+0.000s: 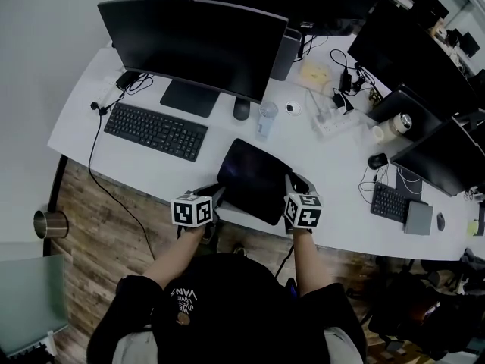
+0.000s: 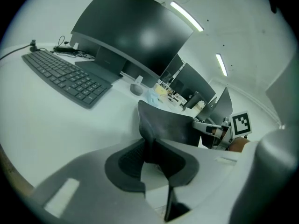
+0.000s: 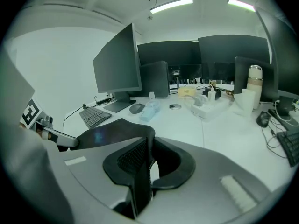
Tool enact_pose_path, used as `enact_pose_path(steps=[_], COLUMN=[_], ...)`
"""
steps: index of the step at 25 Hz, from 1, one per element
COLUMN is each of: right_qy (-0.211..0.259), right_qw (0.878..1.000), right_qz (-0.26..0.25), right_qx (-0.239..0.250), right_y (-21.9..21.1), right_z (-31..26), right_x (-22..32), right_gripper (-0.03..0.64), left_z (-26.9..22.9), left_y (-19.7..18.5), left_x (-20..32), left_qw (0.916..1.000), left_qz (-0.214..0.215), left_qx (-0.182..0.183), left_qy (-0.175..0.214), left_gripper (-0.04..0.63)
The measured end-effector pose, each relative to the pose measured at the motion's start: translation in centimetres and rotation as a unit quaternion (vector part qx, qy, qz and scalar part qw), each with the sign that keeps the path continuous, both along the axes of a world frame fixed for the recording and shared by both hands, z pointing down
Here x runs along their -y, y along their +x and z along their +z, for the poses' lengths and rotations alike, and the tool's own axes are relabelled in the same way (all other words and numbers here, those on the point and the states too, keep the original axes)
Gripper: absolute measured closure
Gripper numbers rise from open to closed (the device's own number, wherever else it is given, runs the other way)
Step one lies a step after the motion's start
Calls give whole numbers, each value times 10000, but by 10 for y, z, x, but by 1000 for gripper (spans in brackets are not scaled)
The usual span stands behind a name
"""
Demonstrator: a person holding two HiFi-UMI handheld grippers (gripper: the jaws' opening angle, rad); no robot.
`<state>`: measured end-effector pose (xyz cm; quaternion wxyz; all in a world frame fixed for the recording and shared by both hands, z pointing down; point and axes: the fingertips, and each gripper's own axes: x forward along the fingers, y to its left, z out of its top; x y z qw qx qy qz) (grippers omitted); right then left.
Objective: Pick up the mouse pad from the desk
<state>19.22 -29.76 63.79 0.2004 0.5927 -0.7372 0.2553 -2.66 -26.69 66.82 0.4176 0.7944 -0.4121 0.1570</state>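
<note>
The black mouse pad (image 1: 254, 177) is at the front edge of the white desk (image 1: 333, 203), its near part lifted and bent between both grippers. My left gripper (image 1: 218, 196) is shut on its left near corner; in the left gripper view the pad (image 2: 168, 125) stands up on edge out of the closed jaws (image 2: 150, 149). My right gripper (image 1: 292, 182) is shut on the right near edge. The right gripper view shows the pad (image 3: 105, 135) curling leftward from that gripper (image 3: 148, 154). The other gripper shows in each gripper view.
Behind the pad stand a large monitor (image 1: 193, 44), a keyboard (image 1: 155, 130), a dark mouse (image 1: 241, 109) and a clear bottle (image 1: 265, 120). A power strip (image 1: 337, 121), cables and more monitors crowd the right. A metal cup (image 1: 51, 224) sits low at the left.
</note>
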Motion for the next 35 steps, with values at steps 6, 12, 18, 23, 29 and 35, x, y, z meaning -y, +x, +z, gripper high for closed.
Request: enact_pose_path(steps=[6,12,18,23,29,35], right_qy=[218,503,837,1041,1251,1395], right_qw=[9997,9985,9957,9930,9896,9867], right_qz=[17,-24,-213,-421,-492,-523], right_qx=[99,230,326,374,502,650], right_y=[-3,-7,-17,-28,-32,-34], right_z=[-19,-48,-80,-99,-119,-131], right_x=[-12,-24,-41,-57,-76,-95], right_gripper=[565,566,568,568,569,571], left_z=[-24,-50,-75,-93,-111,-122], left_y=[-4,-10,-16,-25,-28,-33], left_x=[-10,-24,-44,-59,-77,-99], left_qw=[9990,9960,9915,9876,9827,9778], left_qz=[-75,-156,-274,-422,-486,-587], left_qx=[-117,-189,-215,-269,-223,-189], left_qy=[414,860,1250,1489,1774,2004], left_gripper=[541,543,543,545,546,546])
